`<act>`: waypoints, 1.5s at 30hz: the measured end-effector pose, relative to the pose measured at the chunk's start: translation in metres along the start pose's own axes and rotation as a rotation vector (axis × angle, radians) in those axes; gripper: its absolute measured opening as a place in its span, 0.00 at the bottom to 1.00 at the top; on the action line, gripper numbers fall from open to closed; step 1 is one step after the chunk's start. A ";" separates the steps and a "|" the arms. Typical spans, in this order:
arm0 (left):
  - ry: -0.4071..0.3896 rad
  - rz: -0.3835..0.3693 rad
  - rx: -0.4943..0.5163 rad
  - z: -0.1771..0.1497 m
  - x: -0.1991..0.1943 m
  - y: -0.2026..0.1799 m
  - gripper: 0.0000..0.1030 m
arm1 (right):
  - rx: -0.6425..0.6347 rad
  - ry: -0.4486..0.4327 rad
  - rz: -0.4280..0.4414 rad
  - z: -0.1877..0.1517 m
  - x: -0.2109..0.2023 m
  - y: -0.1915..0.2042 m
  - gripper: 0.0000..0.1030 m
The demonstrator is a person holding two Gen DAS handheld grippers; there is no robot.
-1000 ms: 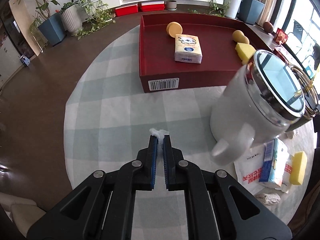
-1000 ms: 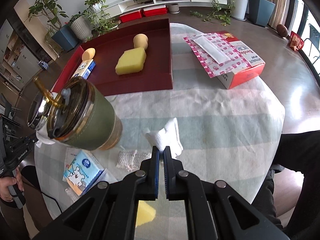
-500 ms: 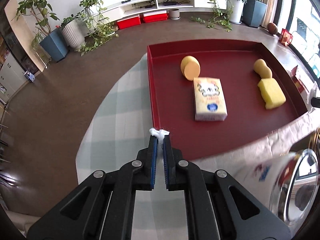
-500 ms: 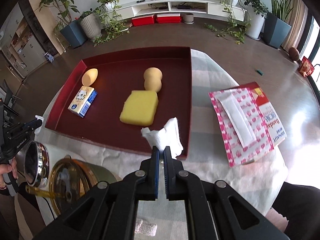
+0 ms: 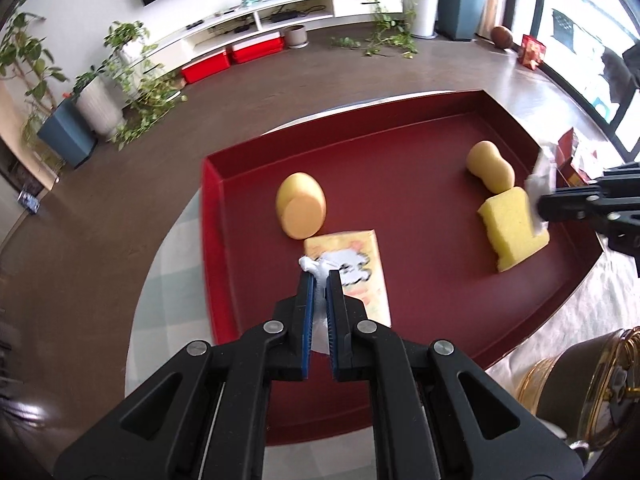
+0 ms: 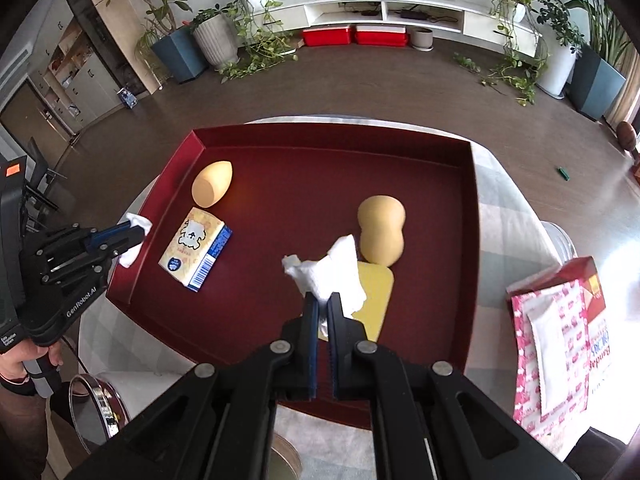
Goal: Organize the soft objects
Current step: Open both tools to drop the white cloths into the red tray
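Note:
My left gripper (image 5: 319,276) is shut on a white tissue (image 5: 314,266) and holds it over the red tray (image 5: 420,300), above the tissue pack (image 5: 360,264). It also shows in the right wrist view (image 6: 134,229). My right gripper (image 6: 323,300) is shut on a crumpled white tissue (image 6: 328,270) over the yellow sponge (image 6: 374,292); it shows at the right in the left wrist view (image 5: 538,200). In the tray lie an egg-shaped sponge (image 6: 211,189), a gourd-shaped sponge (image 6: 381,229) and the tissue pack (image 6: 196,254).
A red and pink box (image 6: 560,344) lies right of the tray. A steel-rimmed mug (image 6: 98,412) and a gold-trimmed tumbler (image 5: 576,376) stand on the checked tablecloth (image 6: 504,216) at the near side. Brown floor surrounds the round table.
Both grippers have moved forward from the near tablecloth to above the tray, each still holding its tissue. The mug and tumbler have slipped to the frame edges.

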State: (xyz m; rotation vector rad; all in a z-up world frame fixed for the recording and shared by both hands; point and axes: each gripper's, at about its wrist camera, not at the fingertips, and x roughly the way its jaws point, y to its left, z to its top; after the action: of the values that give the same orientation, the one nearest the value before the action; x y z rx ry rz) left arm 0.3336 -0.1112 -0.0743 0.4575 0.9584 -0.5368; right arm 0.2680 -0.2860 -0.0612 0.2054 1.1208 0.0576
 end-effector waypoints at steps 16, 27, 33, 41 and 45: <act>0.052 -0.076 0.150 0.018 0.028 -0.048 0.05 | -0.084 0.111 0.050 0.020 0.044 0.021 0.05; 0.084 -0.075 0.202 0.018 0.036 -0.059 0.08 | -0.112 0.186 0.071 0.021 0.060 0.020 0.09; 0.089 -0.076 0.190 0.019 0.036 -0.058 0.09 | -0.124 0.189 0.055 0.023 0.064 0.024 0.17; 0.054 -0.052 0.183 0.019 0.027 -0.057 0.75 | -0.116 0.164 0.060 0.022 0.054 0.024 0.33; 0.042 -0.034 0.179 0.019 0.021 -0.057 0.75 | -0.111 0.151 0.056 0.022 0.049 0.023 0.38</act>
State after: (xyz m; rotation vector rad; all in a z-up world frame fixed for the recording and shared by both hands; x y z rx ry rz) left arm 0.3211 -0.1714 -0.0902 0.6159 0.9631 -0.6488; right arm 0.3102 -0.2588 -0.0907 0.1353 1.2580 0.1873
